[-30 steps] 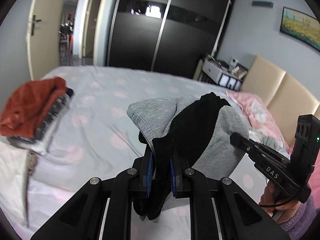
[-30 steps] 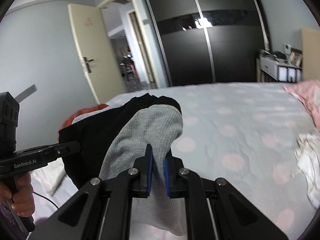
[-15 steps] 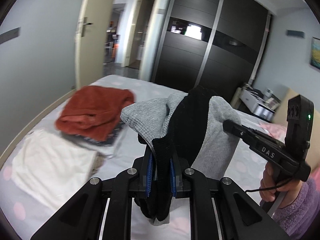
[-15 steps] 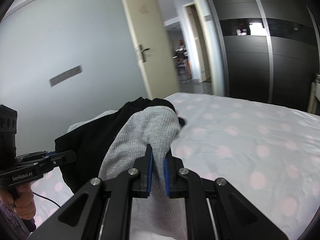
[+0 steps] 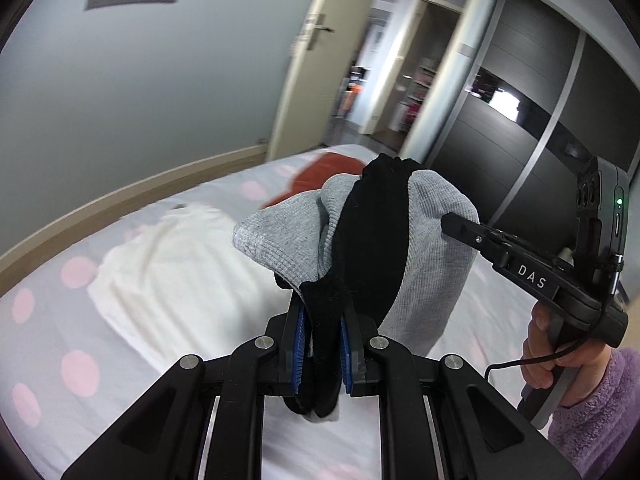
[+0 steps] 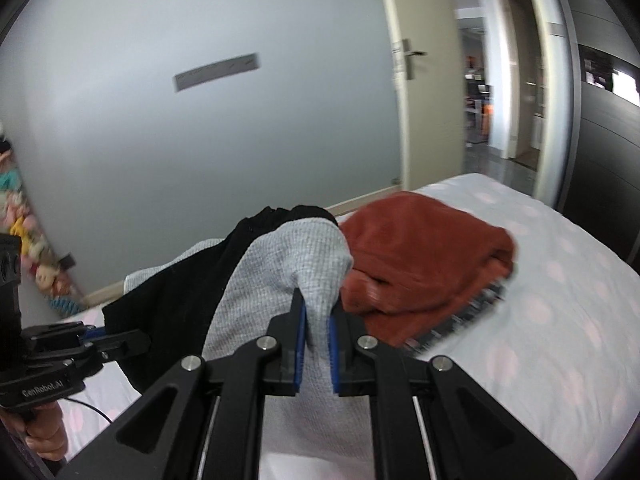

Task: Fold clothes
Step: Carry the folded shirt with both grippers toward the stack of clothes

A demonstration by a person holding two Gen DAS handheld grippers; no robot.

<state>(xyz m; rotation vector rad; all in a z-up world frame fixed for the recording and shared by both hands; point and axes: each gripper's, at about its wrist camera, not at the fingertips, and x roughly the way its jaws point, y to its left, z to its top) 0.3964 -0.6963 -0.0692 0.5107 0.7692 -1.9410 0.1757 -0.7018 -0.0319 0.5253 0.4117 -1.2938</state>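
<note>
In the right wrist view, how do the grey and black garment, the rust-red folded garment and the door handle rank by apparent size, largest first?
1. Grey and black garment: looks largest, but it hangs right at the camera, so its true size is unsure.
2. Rust-red folded garment on the bed.
3. Door handle: clearly smallest, and far away.

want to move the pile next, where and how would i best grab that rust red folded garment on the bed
Probably the rust red folded fleece garment is best taken at its thick rounded fold edge on the right in the right wrist view, coming in low from that side with one finger under the top layer. It lies flat atop a dark patterned folded cloth, so a top pinch would only bunch it.
</note>
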